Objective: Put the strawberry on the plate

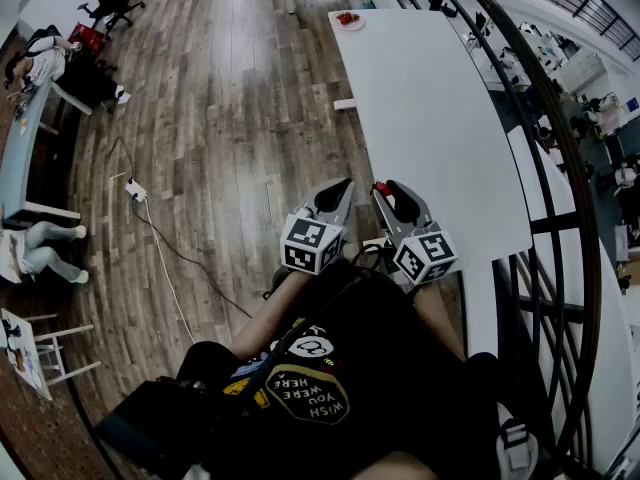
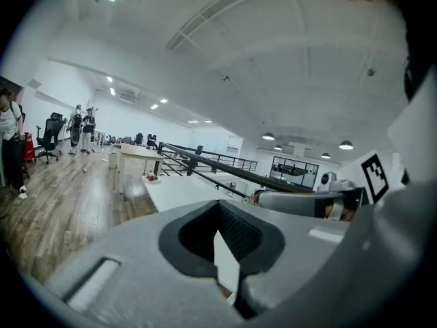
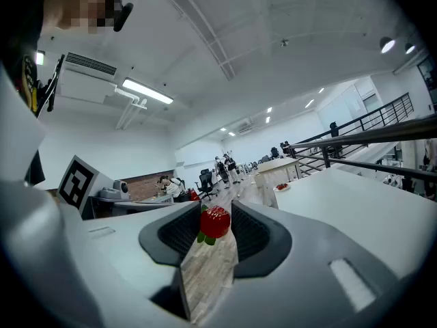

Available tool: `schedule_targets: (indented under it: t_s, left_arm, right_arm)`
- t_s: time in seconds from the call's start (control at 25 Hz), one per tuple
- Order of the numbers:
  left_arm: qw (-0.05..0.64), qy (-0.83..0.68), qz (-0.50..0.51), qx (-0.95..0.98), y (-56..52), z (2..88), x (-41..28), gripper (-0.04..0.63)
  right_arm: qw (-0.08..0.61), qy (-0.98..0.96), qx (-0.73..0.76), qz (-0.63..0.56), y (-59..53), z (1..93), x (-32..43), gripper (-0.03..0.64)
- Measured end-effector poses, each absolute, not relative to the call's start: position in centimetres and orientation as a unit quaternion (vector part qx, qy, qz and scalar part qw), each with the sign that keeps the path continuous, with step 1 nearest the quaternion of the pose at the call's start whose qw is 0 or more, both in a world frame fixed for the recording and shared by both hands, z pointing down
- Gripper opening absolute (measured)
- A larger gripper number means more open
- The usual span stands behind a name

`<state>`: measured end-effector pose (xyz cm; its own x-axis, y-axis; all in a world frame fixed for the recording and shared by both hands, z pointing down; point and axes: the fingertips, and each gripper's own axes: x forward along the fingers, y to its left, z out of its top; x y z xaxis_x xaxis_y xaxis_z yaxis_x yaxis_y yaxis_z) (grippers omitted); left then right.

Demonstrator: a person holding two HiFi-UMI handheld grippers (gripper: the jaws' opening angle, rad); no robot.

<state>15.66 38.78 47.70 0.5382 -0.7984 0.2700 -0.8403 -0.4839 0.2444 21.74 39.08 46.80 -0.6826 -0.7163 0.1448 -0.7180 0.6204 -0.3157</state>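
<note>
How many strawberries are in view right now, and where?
1 for sure: the strawberry is gripped between the jaws of the right gripper. Red bits on the plate at the far end of the table may be more, but they are too small to tell.

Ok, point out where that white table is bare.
The white table is bare along nearly its whole length, from its near end up to the plate at the far left corner. Only that corner is taken.
</note>
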Motion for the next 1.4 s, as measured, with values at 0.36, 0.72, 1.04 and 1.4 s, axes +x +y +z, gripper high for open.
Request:
schedule_targets:
  t_s: [0.36, 0.72, 1.04, 1.4]
  left_arm:
    - [0.176, -0.461, 0.068, 0.867, 38.7, 48.5, 16.1, 0.002]
    - [0.183, -0.449, 0.066, 0.872, 38.8, 48.6, 16.7, 0.002]
    - [0.183, -0.453, 0.067, 0.87, 37.0, 49.5, 15.5, 0.002]
    - [0.19, -0.449, 0.062, 0.871, 32.6, 49.6, 11.7, 0.002]
  right_arm:
    - [0.002, -0.897, 0.405, 0.177, 38.9, 46.6, 22.1, 0.146]
    - [-0.009, -0.889, 0.418, 0.188, 39.1, 47.0, 22.6, 0.149]
    - [-0.003, -0.891, 0.411, 0.191, 37.2, 47.8, 21.3, 0.149]
    - [-0.001, -0.893, 0.407, 0.193, 32.8, 48.0, 16.9, 0.148]
